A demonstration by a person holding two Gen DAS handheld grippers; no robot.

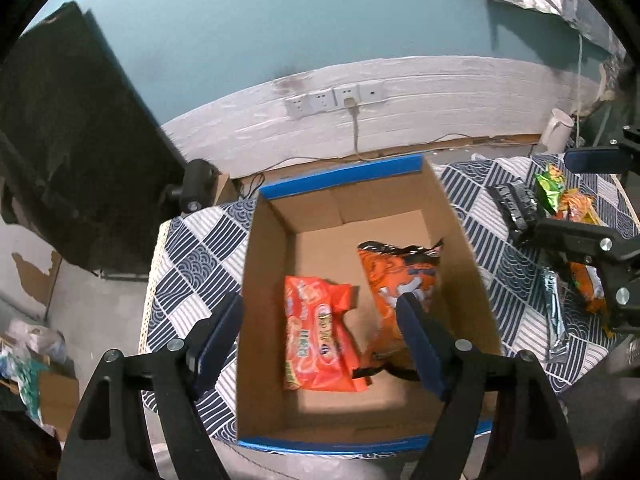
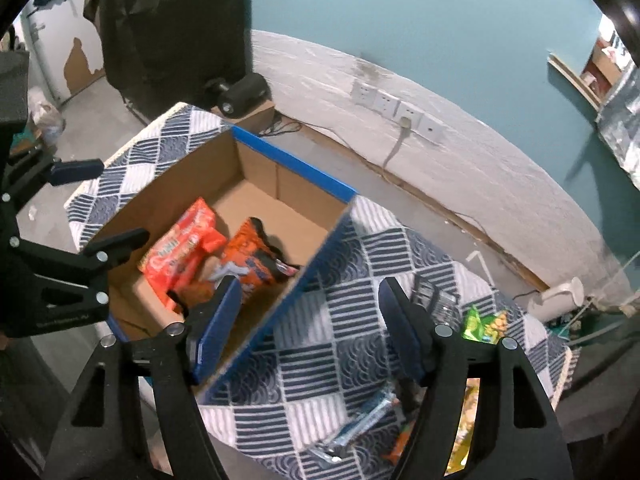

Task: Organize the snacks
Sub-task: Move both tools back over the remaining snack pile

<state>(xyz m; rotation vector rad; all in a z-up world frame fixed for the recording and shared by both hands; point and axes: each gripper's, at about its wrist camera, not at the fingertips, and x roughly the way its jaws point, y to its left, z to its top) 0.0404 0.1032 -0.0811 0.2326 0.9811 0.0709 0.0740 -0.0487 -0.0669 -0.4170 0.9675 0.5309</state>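
Left wrist view: left gripper hangs over the cardboard box, jaws spread wide, nothing between the pads. One finger stands outside the box's left wall, the other over the box interior. Box has blue rim tape and sits on the patterned cloth covering the table, toward the table's left end. Two packets lie on the box floor: a red-orange snack pack left of centre, and an orange-and-black bag just beside it on the right, leaning toward the right wall. Whether the two touch, cannot tell.

Right wrist view: right gripper is over the box's right wall and the cloth next to it, jaws apart and empty. Loose snacks remain on the cloth toward the table's right end: a green packet, a black packet, a silver-blue wrapper. Further orange and yellow packets near the front edge are partly hidden by the fingers.
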